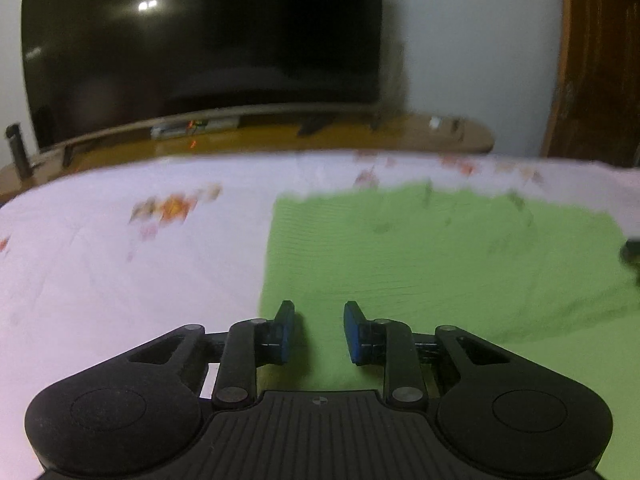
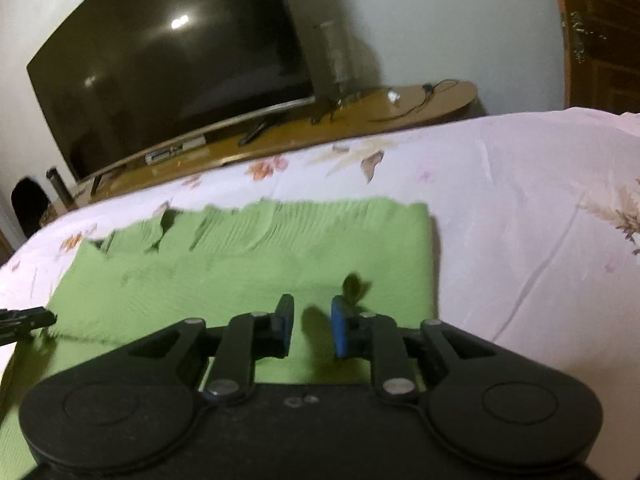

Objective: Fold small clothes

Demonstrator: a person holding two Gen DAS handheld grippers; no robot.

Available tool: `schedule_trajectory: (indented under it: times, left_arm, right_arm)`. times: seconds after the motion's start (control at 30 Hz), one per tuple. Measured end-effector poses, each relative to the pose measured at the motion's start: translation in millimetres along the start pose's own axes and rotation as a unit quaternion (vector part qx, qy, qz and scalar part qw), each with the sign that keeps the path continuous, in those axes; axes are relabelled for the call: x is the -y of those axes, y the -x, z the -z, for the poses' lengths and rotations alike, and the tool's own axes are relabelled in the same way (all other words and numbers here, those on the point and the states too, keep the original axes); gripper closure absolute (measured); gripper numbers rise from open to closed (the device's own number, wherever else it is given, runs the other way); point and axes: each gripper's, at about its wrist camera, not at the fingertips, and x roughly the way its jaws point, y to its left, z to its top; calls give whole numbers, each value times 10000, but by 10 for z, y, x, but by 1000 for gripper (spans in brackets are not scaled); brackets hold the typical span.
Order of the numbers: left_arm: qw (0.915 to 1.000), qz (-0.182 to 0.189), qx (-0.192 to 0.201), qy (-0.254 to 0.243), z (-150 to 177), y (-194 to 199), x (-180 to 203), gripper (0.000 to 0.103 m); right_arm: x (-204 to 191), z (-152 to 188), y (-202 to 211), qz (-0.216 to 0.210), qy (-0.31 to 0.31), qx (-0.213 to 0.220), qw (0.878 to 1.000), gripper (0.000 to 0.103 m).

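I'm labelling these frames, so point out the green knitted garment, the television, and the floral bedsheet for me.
green knitted garment (image 2: 248, 280): right wrist view, middle of the flat knit panel.
television (image 1: 200, 40): left wrist view, centre of the dark screen.
floral bedsheet (image 2: 520, 208): right wrist view, bare white cloth right of the garment.

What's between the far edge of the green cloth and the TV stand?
Only floral bedsheet lies between the green cloth and the TV stand, shown best in the right wrist view.

We're in a home bedroom: a bed (image 2: 500, 184) under a floral sheet, and just beyond it a big TV (image 2: 172, 68) on a low wooden stand (image 2: 400, 108) against the wall.
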Motion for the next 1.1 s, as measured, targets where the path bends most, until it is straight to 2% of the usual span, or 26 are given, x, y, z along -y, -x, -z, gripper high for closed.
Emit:
schedule_trajectory:
  times: [0.07,0.17,0.2,0.23,0.27,0.3,0.4,0.5,0.53,0.57,0.63,0.67,0.73,0.9,1.1]
  left_arm:
    - [9999,123,80,-35,-181,-134,51,77]
    - [9997,139,-56,-186,-377,-495,160,75]
    - [9997,36,-71,-252,-399,-606,166,70]
    - [9994,-143,-185,-247,-399,-726,142,49]
    - [9989,-313,-331,-115,-371,-840,77,39]
    - [9990,-268,-357,59,-330,-890,-22,38]
    - [9985,-272,-296,375,-310,-803,-185,37]
    - [9986,-302,-235,365,-310,-772,-255,37]
    - [9985,-228,-277,411,-316,-796,-275,37]
    - [9984,-187,-298,449,-328,-840,-302,37]
    - [9980,-265,-339,470,-346,-906,-327,37]
    - [9974,-388,-356,500,-333,-936,-338,37]
    - [9960,-518,-293,668,-308,-950,-368,37]
    - [9962,-667,-260,488,-293,-917,-321,37]
    - [9968,-711,-226,274,-337,-801,-224,37]
  right_arm:
    - [45,-43,-35,-9,-64,64,10000,82]
    - [39,-81,-165,9,24,24,10000,82]
    - [40,-75,-206,19,57,12,10000,82]
    - [50,-63,-256,54,90,-27,9999,83]
    - [70,-53,-308,172,135,-56,9997,85]
    - [91,-44,-304,275,131,-36,9995,85]
    - [175,-78,-254,290,-58,-11,9996,82]
    - [151,-103,-165,226,-19,172,9996,72]
    - [149,-111,-167,208,-58,187,9996,64]
    - [155,-118,-194,172,-130,142,9997,64]
    - [163,-123,-284,151,-232,-37,9996,65]
    - [147,-109,-315,172,-192,-64,9996,71]
    - [81,-54,-342,433,114,-43,9990,77]
    - [50,-31,-308,544,189,40,9983,73]
    - [-76,-94,-205,449,373,254,9980,69]
